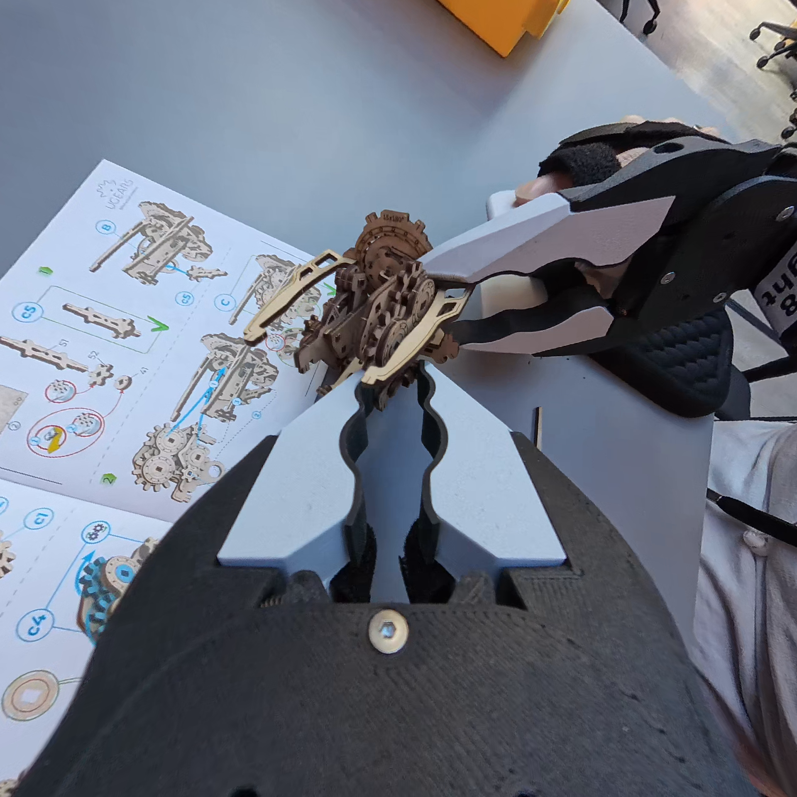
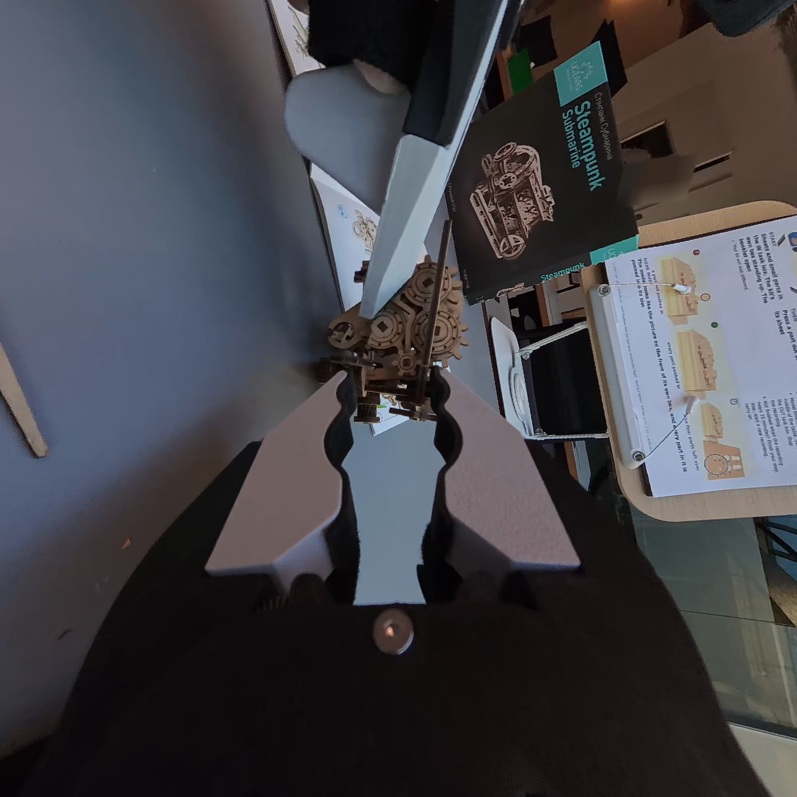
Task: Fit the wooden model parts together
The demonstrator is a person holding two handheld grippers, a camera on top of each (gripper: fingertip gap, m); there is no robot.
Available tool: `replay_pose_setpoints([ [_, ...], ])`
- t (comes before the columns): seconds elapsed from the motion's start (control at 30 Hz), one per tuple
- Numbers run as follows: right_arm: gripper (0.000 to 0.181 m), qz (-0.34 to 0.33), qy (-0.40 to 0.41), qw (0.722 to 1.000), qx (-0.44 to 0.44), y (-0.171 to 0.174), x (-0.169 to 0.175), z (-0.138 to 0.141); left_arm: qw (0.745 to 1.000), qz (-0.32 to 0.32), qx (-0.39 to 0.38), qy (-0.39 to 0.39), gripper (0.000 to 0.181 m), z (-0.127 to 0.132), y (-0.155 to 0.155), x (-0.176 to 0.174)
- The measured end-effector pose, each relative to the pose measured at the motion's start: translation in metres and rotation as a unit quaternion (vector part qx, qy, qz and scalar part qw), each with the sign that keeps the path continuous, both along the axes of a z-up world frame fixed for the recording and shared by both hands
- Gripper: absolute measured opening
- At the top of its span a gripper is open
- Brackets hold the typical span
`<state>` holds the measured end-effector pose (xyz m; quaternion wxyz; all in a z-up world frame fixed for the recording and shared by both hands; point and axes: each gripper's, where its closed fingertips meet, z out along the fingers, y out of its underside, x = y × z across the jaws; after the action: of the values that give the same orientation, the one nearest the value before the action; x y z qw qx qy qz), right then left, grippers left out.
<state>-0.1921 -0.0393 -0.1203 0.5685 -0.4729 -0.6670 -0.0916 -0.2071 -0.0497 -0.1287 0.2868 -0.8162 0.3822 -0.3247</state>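
A partly built wooden model (image 1: 375, 310) of gears, plates and two pale curved arms is held in the air between both grippers. My left gripper (image 1: 390, 381) comes from below, its jaws closed on the model's lower edge. My right gripper (image 1: 448, 308) comes in from the right and grips the model's side. In the right wrist view the model (image 2: 401, 327) sits at the tips of my right gripper (image 2: 392, 379), which pinch its lower frame. One of the left gripper's fingers (image 2: 401, 241) reaches down from above onto the gears.
An open instruction booklet (image 1: 129, 345) lies on the grey table (image 1: 258, 108) under the model. A yellow box (image 1: 496, 21) stands at the far edge. The dark kit box (image 2: 539, 185) stands upright beside a wooden board with an instruction sheet (image 2: 711, 366). A wooden strip (image 2: 21, 401) lies at the left. Left and right tips are no more than a few centimetres apart.
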Motion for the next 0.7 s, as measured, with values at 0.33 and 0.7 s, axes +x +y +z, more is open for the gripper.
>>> replay_pose_setpoints([
  [0.33,0.04,-0.015,0.002,1.0,0.006,0.0048,0.003,0.002,0.999,-0.003,0.023,0.031,0.018,0.0006,0.0051,-0.0024],
  [0.7,0.051,-0.014,-0.018,0.999,0.032,0.0084,-0.0002,0.0021,0.997,-0.015,0.032,0.075,0.018,0.0017,0.0042,-0.0008],
])
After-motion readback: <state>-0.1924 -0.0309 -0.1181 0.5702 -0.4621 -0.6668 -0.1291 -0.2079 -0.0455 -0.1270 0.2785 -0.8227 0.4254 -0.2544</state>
